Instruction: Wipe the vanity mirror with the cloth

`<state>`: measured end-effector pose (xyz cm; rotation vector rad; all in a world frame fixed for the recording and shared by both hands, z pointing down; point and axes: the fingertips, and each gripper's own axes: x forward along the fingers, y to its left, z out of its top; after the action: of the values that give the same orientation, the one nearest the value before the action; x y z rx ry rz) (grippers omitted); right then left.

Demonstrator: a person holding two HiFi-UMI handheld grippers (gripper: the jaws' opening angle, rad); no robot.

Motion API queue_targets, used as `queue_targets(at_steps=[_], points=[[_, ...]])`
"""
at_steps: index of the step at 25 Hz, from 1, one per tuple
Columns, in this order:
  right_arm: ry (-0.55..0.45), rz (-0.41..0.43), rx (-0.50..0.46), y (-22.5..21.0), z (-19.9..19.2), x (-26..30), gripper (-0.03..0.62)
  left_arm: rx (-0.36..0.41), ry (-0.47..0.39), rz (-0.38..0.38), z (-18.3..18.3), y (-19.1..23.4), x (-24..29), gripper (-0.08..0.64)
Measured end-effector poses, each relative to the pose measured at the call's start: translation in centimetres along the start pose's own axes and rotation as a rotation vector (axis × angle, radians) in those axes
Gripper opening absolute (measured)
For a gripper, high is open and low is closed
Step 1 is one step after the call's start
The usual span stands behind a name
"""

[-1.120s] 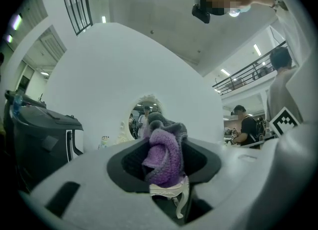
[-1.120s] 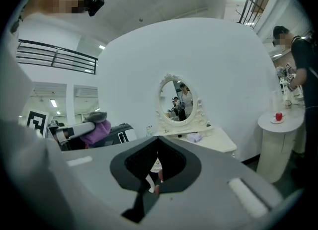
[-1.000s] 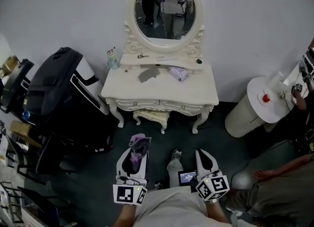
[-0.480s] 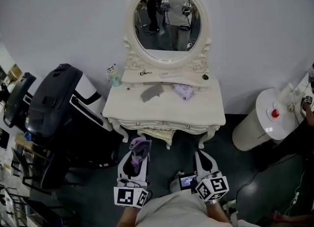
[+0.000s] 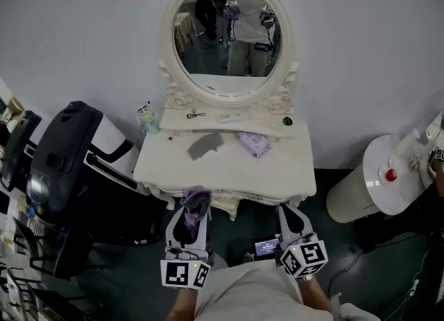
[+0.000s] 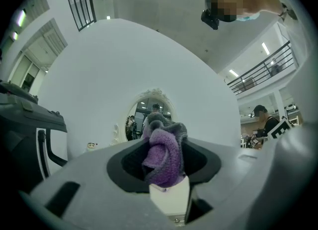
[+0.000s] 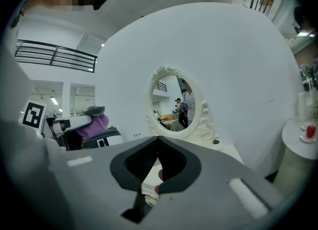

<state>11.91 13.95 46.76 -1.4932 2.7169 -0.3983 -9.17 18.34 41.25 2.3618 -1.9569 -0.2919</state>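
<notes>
Well, my left gripper (image 5: 195,217) has its two jaws clamped on one purple-and-grey cloth (image 5: 196,200), which bulges up over the tips and hides them. My right gripper (image 5: 290,212) has its two jaws pressed together with nothing between them.

Both sit at the near edge of the one vanity table (image 5: 277,170). At 12 o'clock from them stands its single oval vanity mirror (image 5: 225,35), well apart from the cloth.

On the tabletop I count one flat grey rag (image 5: 205,145) and one lilac bundle (image 5: 253,143); what the bundle is, I cannot tell. One small bottle (image 5: 147,118) stands at the table's 10 o'clock corner.

At 9 o'clock a black machine (image 5: 66,153) is cut off by the frame edge. At 3 o'clock a white drum (image 5: 378,188) is partly cut off.
</notes>
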Motion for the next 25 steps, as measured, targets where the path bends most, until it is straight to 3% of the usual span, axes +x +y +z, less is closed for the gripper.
queue_targets(at_steps=[7,12,20,25], points=[[0.032,-0.021,0.038,-1.6,0.2,5.2,0.008,-0.027,0.006,-0.011,0.2,3.1,6.4,0.161],[0.018,-0.096,0.050,-2.7,1.0,11.3,0.008,-0.057,0.027,-0.057,-0.1,7.4,12.9,0.161],[-0.038,-0.227,0.050,-4.0,5.2,20.6,0.008,-0.065,0.039,-0.199,2.5,12.7,24.5,0.161],[-0.065,-0.313,0.077,-4.3,5.9,24.3,0.008,-0.080,0.033,-0.276,4.2,14.8,29.6,0.161]])
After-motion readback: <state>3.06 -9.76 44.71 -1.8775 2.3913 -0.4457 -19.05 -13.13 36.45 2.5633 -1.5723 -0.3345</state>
